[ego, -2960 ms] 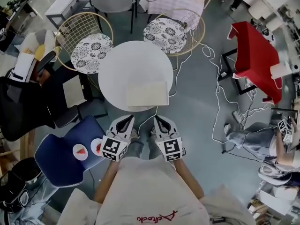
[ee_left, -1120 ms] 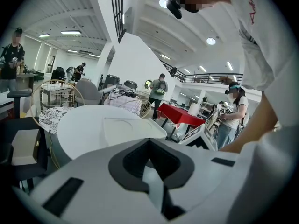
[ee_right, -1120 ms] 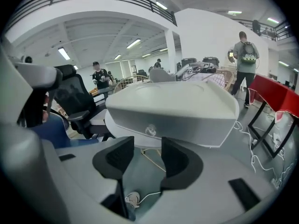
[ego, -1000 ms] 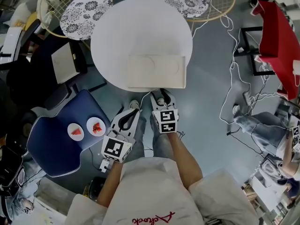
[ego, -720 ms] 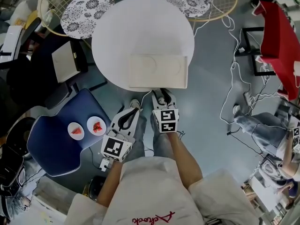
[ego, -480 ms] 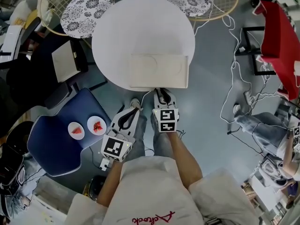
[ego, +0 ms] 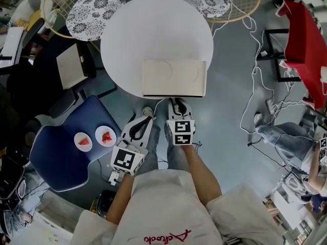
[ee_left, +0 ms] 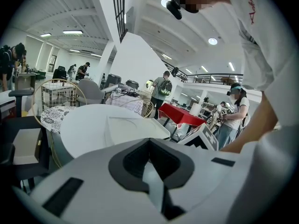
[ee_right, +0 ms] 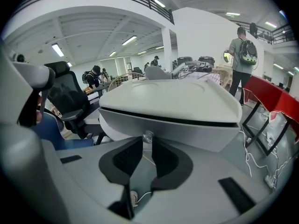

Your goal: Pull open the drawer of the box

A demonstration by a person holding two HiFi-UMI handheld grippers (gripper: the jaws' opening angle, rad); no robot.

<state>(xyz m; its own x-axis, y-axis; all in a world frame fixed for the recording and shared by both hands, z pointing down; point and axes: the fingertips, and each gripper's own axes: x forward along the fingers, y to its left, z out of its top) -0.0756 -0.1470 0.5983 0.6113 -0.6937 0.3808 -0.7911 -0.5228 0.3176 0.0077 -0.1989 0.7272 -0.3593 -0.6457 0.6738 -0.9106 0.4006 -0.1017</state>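
Note:
A flat white box [ego: 173, 75] lies at the near edge of the round white table [ego: 153, 24], its drawer front [ee_right: 187, 130] facing me. A small clear knob [ee_right: 147, 136] sticks out of that front. My right gripper [ego: 176, 102] [ee_right: 147, 142] is right at the drawer, its jaws closing, and the knob sits between the fingertips with both pads touching it. A thin dark gap runs between box top and drawer. My left gripper [ego: 145, 119] [ee_left: 149, 142] hangs lower left, off the table, shut and empty.
A blue chair [ego: 61, 162] at my left carries two small plates [ego: 94, 139] of red food. Wire chairs with patterned cushions [ego: 94, 11] stand behind the table. A red table [ego: 304, 34] and loose white cables [ego: 250, 106] are on the right, and people stand farther off.
The right gripper's jaws have narrowed from wide apart to close round the drawer knob. Three seconds ago both grippers hung farther from the table. The left gripper has stayed put.

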